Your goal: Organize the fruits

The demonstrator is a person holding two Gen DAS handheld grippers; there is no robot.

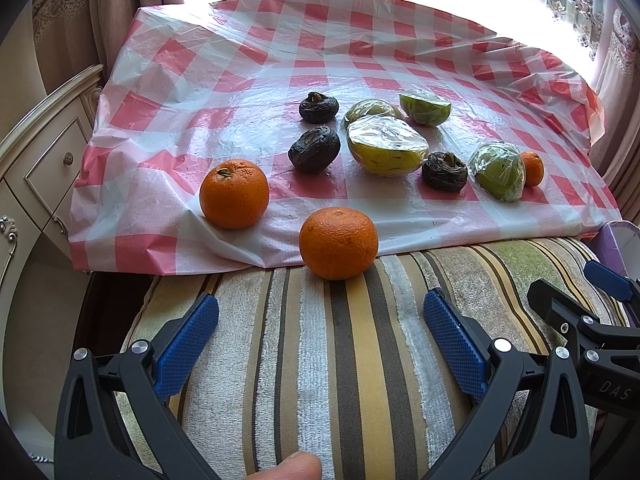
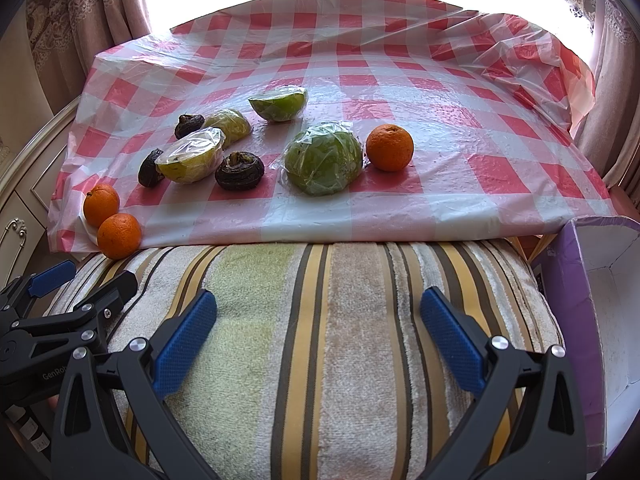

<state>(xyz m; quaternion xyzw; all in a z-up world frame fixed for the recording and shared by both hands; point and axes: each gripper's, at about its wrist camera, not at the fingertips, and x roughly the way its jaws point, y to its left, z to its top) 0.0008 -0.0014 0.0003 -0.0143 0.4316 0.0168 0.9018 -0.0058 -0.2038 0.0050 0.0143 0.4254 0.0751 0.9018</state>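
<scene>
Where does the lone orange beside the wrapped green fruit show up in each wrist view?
Left wrist view: the lone orange sits far right on the checked cloth, partly hidden behind the wrapped green fruit.
Right wrist view: the same orange is right of centre, fully visible, just right of that fruit.
Shared landmark: the wrapped green fruit beside it.

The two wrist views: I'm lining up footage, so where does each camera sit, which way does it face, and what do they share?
Left wrist: sits behind the open left gripper, facing the checked cloth over a striped cushion; a fingertip and the right gripper show.
Right wrist: sits behind the open right gripper, facing the same way, farther right; the left gripper and a purple box show.
Shared: three oranges, wrapped green fruit halves, dark wrinkled fruits.
</scene>
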